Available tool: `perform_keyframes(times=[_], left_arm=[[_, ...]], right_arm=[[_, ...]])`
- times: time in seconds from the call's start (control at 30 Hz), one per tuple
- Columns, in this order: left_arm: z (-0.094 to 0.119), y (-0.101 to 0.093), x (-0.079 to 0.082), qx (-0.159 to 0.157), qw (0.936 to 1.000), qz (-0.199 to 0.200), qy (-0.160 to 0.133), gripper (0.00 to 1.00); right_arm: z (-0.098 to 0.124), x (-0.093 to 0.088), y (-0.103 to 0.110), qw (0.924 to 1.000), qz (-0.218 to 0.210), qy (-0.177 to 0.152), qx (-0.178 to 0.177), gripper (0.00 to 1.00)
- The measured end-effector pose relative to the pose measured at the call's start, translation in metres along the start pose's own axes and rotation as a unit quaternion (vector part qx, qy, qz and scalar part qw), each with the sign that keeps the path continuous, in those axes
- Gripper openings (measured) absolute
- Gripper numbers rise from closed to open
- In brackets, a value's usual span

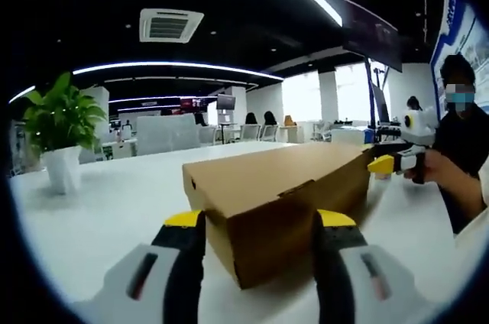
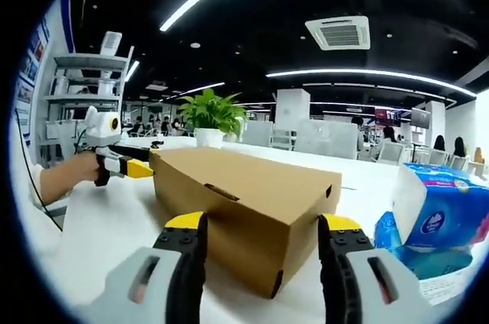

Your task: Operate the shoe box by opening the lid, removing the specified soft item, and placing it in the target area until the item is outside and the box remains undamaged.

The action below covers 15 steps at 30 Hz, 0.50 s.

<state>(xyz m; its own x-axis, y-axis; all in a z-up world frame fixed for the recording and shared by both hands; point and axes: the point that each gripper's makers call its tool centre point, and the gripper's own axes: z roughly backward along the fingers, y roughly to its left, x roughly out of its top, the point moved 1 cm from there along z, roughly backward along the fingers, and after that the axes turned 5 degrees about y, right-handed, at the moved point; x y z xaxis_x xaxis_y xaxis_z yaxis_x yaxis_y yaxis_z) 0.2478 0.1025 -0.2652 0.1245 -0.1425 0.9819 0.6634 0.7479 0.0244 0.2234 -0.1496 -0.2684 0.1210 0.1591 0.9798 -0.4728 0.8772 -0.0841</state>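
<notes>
A brown cardboard shoe box (image 1: 275, 186) lies on the white table (image 1: 114, 209) with its lid down and a tuck tab on the long side. My left gripper (image 1: 260, 225) is open, its yellow-tipped jaws standing either side of the box's near end. Seen from the other end, the box (image 2: 244, 194) lies between the jaws of my open right gripper (image 2: 263, 225). A hand holds the right gripper (image 1: 391, 162) at the box's far end in the left gripper view. The left gripper (image 2: 126, 165) reaches the opposite end in the right gripper view. The box's contents are hidden.
A blue and white tissue pack (image 2: 432, 217) lies on the table just right of the box. A green plant in a white pot (image 1: 63, 140) stands at the far left, also seen as the plant (image 2: 210, 118) behind the box. A person (image 1: 466, 156) stands at the table's right edge.
</notes>
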Motion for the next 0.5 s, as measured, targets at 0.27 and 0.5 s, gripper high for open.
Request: perform_keyframes(times=[0.27,0.5], left_arm=[[0.000,-0.004,0.001,0.004,1.0000,0.001,-0.005,0.53],[0.000,-0.013,0.000,-0.001,1.0000,-0.008,0.000,0.51]], right_arm=[[0.003,0.000,0.000,0.9999,0.014,-0.004,-0.001,0.58],[0.009,-0.002,-0.005,0.9999,0.015,-0.006,-0.001,0.58]])
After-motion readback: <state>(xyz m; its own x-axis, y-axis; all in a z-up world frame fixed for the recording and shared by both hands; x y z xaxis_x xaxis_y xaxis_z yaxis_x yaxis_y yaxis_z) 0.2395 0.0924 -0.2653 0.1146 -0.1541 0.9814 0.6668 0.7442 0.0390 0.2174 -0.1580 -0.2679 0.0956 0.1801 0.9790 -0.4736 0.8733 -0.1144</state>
